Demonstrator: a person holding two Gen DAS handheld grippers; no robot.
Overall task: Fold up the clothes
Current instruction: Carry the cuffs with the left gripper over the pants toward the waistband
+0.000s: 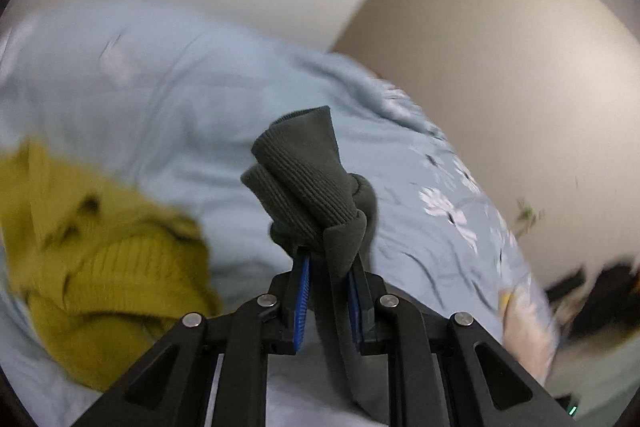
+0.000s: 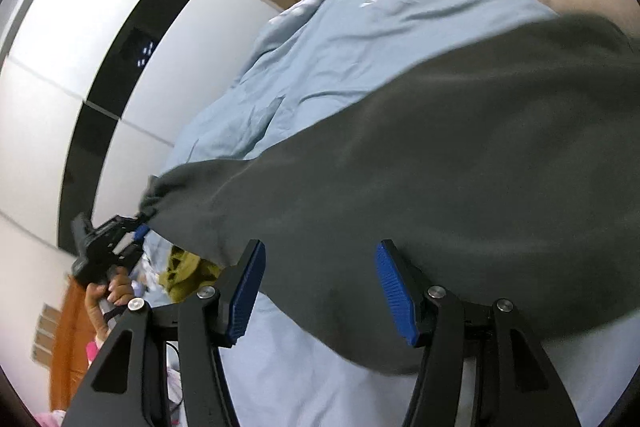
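My left gripper (image 1: 326, 259) is shut on the ribbed cuff of a dark grey sweatshirt (image 1: 308, 179), which sticks up between the blue pads. In the right wrist view the same sweatshirt (image 2: 440, 167) spreads wide over a light blue floral duvet (image 2: 360, 19). Its sleeve stretches left to the left gripper (image 2: 136, 227), held in a hand. My right gripper (image 2: 320, 267) is open, its blue pads apart just over the sweatshirt's near edge, holding nothing.
A mustard yellow knit garment (image 1: 100, 259) lies crumpled on the duvet (image 1: 160, 99) at the left; it also shows in the right wrist view (image 2: 184, 271). A white and black wardrobe (image 2: 100, 47) stands beside the bed. Beige wall (image 1: 500, 47) is behind.
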